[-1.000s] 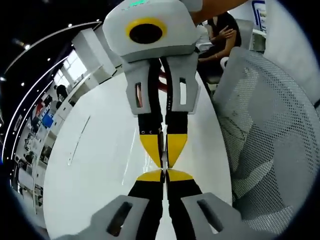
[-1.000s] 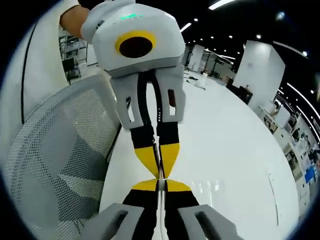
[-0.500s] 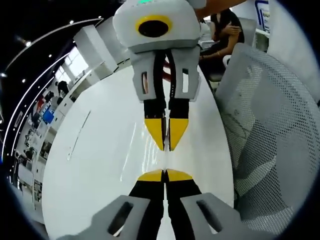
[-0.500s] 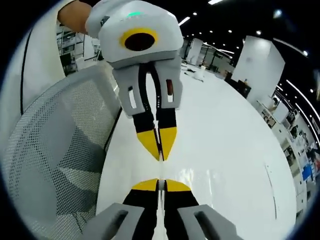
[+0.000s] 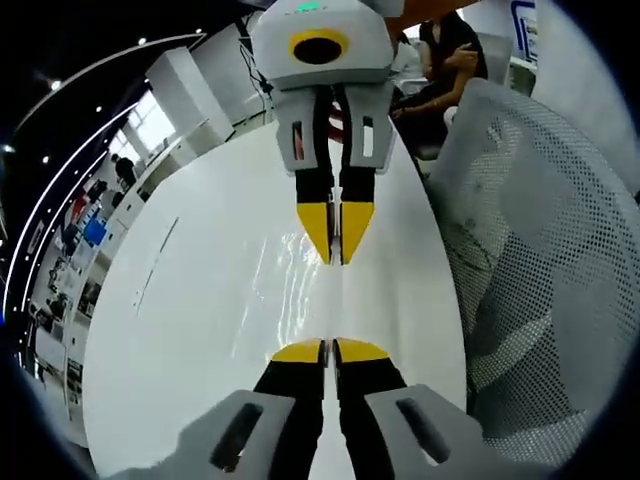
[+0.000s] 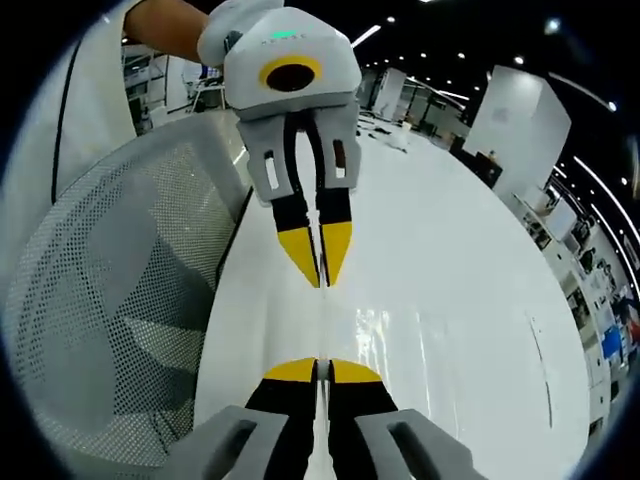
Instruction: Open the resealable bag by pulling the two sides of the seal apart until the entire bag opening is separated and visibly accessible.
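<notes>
A long white table point(image 5: 200, 300) runs beneath both tools, with a mesh-backed chair point(image 5: 530, 250) at its edge. Above it the left gripper point(image 5: 330, 350) and the right gripper point(image 6: 316, 370) face each other tip to tip, each with its yellow-tipped jaws pressed together on one side of a clear resealable bag point(image 5: 335, 300) stretched between them. The film spans the gap between the opposed tips, so the seal appears partly pulled apart; whether the whole mouth is open cannot be judged, and further separation probably remains.

no readable text, labels or signs
</notes>
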{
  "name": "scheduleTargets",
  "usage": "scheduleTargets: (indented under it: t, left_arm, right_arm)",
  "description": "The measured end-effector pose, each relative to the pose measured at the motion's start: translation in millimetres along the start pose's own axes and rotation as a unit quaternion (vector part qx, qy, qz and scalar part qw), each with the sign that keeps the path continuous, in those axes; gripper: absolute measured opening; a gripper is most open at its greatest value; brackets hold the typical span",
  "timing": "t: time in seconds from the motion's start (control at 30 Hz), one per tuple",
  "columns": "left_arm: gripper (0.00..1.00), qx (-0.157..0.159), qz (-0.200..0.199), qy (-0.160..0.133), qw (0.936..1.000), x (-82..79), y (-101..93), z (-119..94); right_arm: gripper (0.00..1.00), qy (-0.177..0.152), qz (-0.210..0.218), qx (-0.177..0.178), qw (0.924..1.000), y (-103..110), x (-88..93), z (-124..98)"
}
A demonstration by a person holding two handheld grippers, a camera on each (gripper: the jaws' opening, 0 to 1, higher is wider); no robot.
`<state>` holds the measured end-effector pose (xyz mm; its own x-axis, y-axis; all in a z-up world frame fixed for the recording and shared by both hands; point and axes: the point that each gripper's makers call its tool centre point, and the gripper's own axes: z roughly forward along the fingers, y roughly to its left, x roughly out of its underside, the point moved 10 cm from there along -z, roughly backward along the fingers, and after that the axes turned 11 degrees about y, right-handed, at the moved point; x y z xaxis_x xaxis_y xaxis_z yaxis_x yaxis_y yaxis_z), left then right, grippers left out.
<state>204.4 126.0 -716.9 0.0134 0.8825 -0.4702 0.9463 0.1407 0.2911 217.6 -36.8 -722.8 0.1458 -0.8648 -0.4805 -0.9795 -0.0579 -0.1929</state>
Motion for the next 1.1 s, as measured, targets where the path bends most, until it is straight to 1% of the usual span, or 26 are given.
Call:
scheduleTargets:
  t: [0.03, 0.1, 0.23, 0.3, 0.37, 0.43, 0.57, 0.7, 0.8, 1.1]
  left_arm:
    - [0.07, 0.003, -0.005, -0.002, 1.0000, -1.2, -0.1, 0]
    - [0.08, 0.003, -0.003, -0.003, 1.0000, -2.9, -0.3, 2]
    - [0.08, 0.005, 0.004, -0.004, 1.0000, -9.0, -0.2, 5]
    - [0.06, 0.004, 0.008, -0.002, 1.0000, -10.4, 0.2, 7]
    - [0.04, 0.002, 0.011, -0.002, 0.9999, -10.0, 0.8, 8]
    - [0.00, 0.004, 0.006, 0.004, 1.0000, -7.7, 1.7, 8]
    - [0.00, 0.010, -0.006, -0.002, 0.9999, -6.4, 1.9, 7]
    - [0.00, 0.008, -0.002, 0.006, 0.9999, -7.3, 2.1, 10]
    - [0.00, 0.009, -0.013, 0.007, 0.9998, -7.0, 4.6, 11]
    - [0.00, 0.010, -0.019, 0.013, 0.9997, -2.2, 5.8, 13]
  right_arm:
    - [0.00, -0.001, -0.001, 0.001, 1.0000, 0, -0.6, 0]
    - [0.00, -0.003, -0.003, 0.002, 1.0000, 0, -1.5, 0]
    - [0.00, -0.008, -0.010, 0.004, 0.9999, 0, -4.6, 1]
    - [0.00, -0.010, -0.010, 0.004, 0.9999, 0, -5.4, 1]
    - [0.00, -0.010, -0.011, 0.006, 0.9999, 0, -4.9, 1]
    - [0.00, -0.010, -0.010, 0.009, 0.9999, 0, -2.8, 0]
    - [0.00, -0.018, -0.004, 0.011, 0.9998, 0, -0.3, -1]
    - [0.00, -0.013, -0.007, 0.020, 0.9997, 1, 2.0, -2]
    - [0.00, -0.009, 0.002, 0.019, 0.9998, 1, 10.0, -5]
    - [0.00, 0.014, 0.018, 0.028, 0.9993, 2, 38.5, -17]
